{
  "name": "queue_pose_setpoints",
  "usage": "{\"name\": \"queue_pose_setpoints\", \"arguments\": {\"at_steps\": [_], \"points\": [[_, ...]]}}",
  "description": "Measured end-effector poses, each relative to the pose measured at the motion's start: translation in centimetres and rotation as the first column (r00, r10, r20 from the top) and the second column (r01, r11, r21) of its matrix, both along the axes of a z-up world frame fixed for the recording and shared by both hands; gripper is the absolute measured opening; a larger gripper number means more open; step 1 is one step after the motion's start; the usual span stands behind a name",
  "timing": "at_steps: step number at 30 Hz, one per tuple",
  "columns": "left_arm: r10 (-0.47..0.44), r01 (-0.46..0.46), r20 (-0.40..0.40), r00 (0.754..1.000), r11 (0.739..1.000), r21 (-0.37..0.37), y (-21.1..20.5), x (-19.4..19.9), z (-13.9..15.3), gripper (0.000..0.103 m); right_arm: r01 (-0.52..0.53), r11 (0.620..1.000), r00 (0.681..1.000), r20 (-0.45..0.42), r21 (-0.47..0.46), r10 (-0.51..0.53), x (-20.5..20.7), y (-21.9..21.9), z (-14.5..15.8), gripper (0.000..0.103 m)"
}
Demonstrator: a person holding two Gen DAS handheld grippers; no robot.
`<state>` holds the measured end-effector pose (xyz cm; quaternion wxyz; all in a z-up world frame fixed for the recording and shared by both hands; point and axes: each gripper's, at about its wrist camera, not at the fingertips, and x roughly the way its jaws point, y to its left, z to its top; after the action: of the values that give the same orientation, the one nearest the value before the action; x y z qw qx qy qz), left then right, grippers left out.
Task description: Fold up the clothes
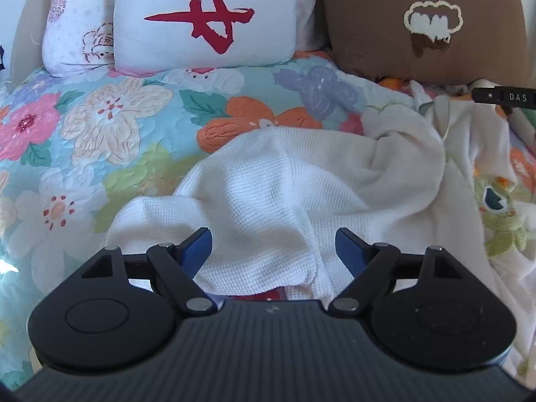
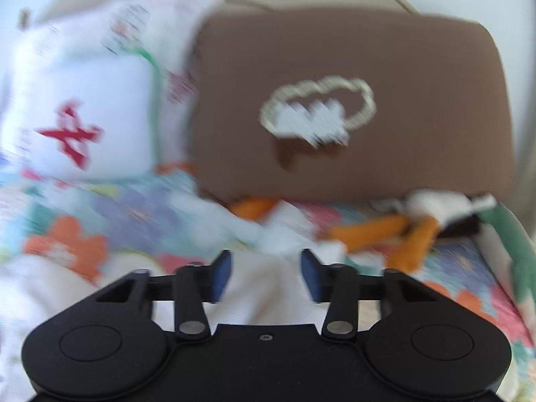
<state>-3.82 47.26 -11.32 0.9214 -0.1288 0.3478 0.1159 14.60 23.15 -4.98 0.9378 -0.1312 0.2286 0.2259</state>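
a bed under a floral quilt, with a white pillow beside a brown cushion.

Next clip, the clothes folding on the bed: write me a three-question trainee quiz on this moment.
1. True or false: the left tool grips the white waffle-knit garment.
2. Which pillow bears a red mark? A the white one, B the brown one, C the pink floral one.
3. Fill in: the clothes lie on a ____ -patterned quilt.

Key: 1 false, its jaws stand apart above the cloth; 2 A; 3 flower.
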Motion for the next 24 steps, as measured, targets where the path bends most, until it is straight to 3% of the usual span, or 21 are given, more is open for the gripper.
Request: {"name": "queue_pose_setpoints", "arguments": {"at_steps": [3, 6, 11, 12, 16, 19, 21, 23, 24], "points": [[0.026, -0.025, 0.084, 0.996, 1.000, -0.013, 2.0, -0.7, 1.9, 0.081, -0.136, 0.991, 0.990, -0.018, 0.018, 0.137, -1.1, 2.0, 1.1, 0.056], [0.030, -0.029, 0.065, 0.997, 1.000, -0.010, 3.8, 0.6, 1.7, 0.083, -0.244, 0.969, 0.963, -0.127, -0.038, 0.238, -0.4, 5.6, 0.5, 0.056], [-0.031, 0.029, -0.020, 0.999, 0.997, -0.076, 5.2, 3.2, -0.2, 0.083, -0.297, 0.928, 0.942, -0.227, -0.224, 0.247, 1.0, 11.4, -3.1, 0.056], [-0.021, 0.019, -0.032, 0.999, 0.998, -0.060, 5.0, 3.5, -0.6, 0.083, -0.313, 0.917, 0.937, -0.239, -0.249, 0.255, 1.3, 12.0, -3.7, 0.056], [-0.052, 0.053, -0.069, 0.996, 0.998, 0.022, 3.4, 4.8, -2.0, 0.092, -0.323, 0.898, 0.933, -0.261, -0.300, 0.248, 1.8, 13.3, -5.1, 0.058], [-0.091, 0.089, -0.082, 0.992, 0.996, -0.025, 2.7, 5.6, -3.8, 0.096, -0.360, 0.883, 0.893, -0.384, -0.301, 0.233, 2.6, 13.9, -6.8, 0.055], [-0.038, 0.028, -0.086, 0.996, 0.993, -0.114, 3.0, 5.7, -5.4, 0.082, -0.375, 0.877, 0.881, -0.410, -0.301, 0.236, 2.4, 13.7, -7.4, 0.035], [0.014, -0.019, -0.080, 0.997, 0.997, -0.069, 2.8, 5.6, -5.4, 0.029, -0.381, 0.876, 0.878, -0.412, -0.294, 0.244, 2.2, 13.3, -7.7, 0.021], [0.005, -0.010, -0.078, 0.997, 0.998, -0.060, 2.8, 5.5, -5.0, 0.013, -0.379, 0.882, 0.876, -0.415, -0.280, 0.244, 2.3, 12.9, -7.4, 0.018]]}}
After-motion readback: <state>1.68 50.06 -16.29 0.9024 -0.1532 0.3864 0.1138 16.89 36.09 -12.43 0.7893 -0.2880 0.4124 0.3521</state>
